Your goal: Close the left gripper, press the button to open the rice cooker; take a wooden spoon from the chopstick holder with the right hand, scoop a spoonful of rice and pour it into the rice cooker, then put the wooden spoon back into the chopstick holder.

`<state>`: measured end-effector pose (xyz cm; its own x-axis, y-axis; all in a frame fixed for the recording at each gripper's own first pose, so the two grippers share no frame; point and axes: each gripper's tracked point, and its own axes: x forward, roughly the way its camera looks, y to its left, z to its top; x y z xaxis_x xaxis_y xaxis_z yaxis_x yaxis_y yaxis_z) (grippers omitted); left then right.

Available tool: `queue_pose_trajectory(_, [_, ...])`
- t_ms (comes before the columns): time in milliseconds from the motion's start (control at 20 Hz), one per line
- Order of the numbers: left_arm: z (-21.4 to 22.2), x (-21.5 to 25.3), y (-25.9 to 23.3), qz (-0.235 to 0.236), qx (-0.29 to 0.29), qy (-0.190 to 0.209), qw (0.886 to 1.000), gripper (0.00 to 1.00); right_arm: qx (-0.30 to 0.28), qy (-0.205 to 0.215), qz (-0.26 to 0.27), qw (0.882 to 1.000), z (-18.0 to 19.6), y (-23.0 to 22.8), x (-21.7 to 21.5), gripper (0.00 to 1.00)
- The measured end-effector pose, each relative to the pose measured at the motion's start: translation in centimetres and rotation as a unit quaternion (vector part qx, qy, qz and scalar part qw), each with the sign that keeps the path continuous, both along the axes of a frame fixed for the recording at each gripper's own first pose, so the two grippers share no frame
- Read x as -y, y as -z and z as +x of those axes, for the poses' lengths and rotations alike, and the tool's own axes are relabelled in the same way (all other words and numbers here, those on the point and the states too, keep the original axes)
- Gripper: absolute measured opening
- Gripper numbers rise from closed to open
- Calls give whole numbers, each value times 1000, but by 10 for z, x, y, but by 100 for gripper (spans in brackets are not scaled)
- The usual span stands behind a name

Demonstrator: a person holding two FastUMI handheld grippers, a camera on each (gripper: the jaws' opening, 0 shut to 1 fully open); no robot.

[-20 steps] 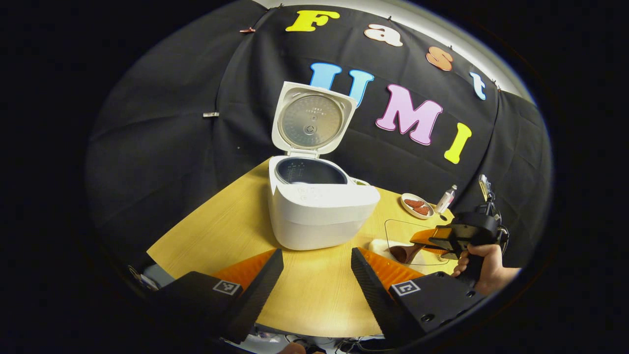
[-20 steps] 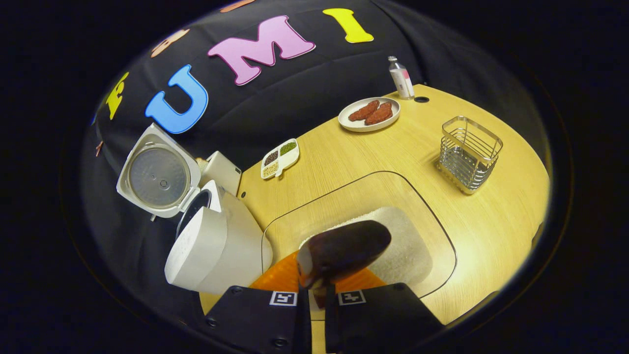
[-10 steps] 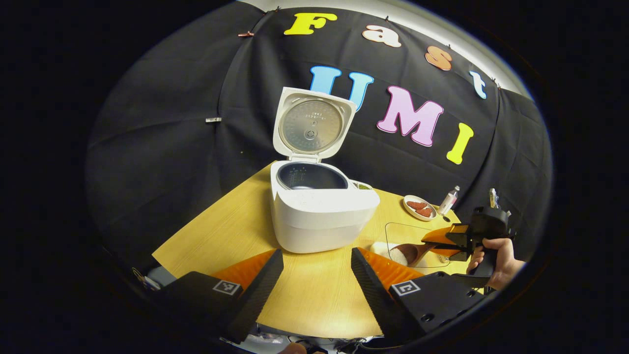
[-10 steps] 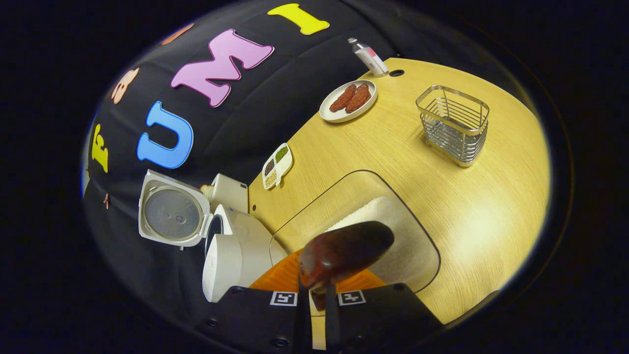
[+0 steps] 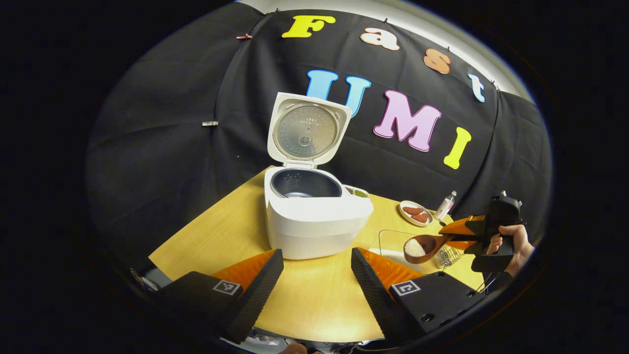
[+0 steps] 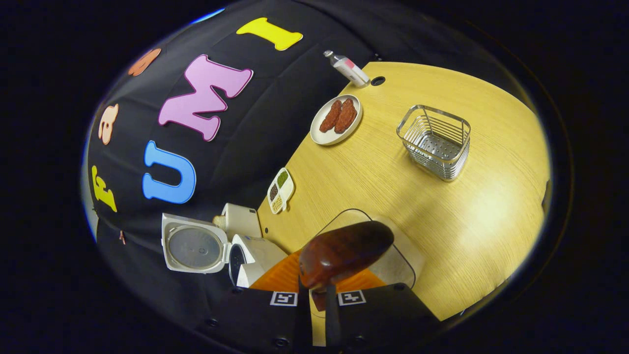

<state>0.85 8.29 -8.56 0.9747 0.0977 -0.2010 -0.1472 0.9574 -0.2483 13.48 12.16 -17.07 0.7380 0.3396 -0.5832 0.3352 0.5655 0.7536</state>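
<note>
A: Rice cooker (image 5: pixel 314 216) stands at the back of the table (image 5: pixel 226 231) with its lid (image 5: pixel 307 130) swung up and the pot bare; so the button press is done, I'd say.

B: And the wooden spoon (image 5: pixel 423 246)?

A: Out of the wire holder (image 6: pixel 435 142) already; the right gripper (image 5: pixel 467 235) pinches its handle between both fingers, and a heap of white rice sits in the bowl, lifted clear above the clear tray (image 6: pixel 398 260); from the right gripper view I see the spoon's dark underside just ahead of the fingers.

B: So the scoop looks finished; what is left?

A: Carrying it across to the cooker, well apart to the side; tipping the rice into the pot; then dropping the spoon back in the holder, which stands bare of utensils near the plate (image 6: pixel 336 120).

B: The left gripper (image 5: pixel 314 280)?

A: Jaws spread wide, holding nothing, hanging above the near table edge in front of the cooker.
</note>
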Motion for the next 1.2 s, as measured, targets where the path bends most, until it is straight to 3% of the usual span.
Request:
queue_pose_trajectory(400, [2, 2, 0, -8, 6, 6, 1000, 96, 22, -16, 53, 998, 16, -55, -25, 15])
queue_pose_trajectory(850, [-8, -30, 9, -29, 5, -21, 999, 96, 40, -49, 119, 991, 44, -114, -106, 15])
queue_pose_trajectory(1200, [-12, -70, 9, -33, 5, -51, 998, 98, 32, -73, 151, 985, 71, -130, -183, 15])
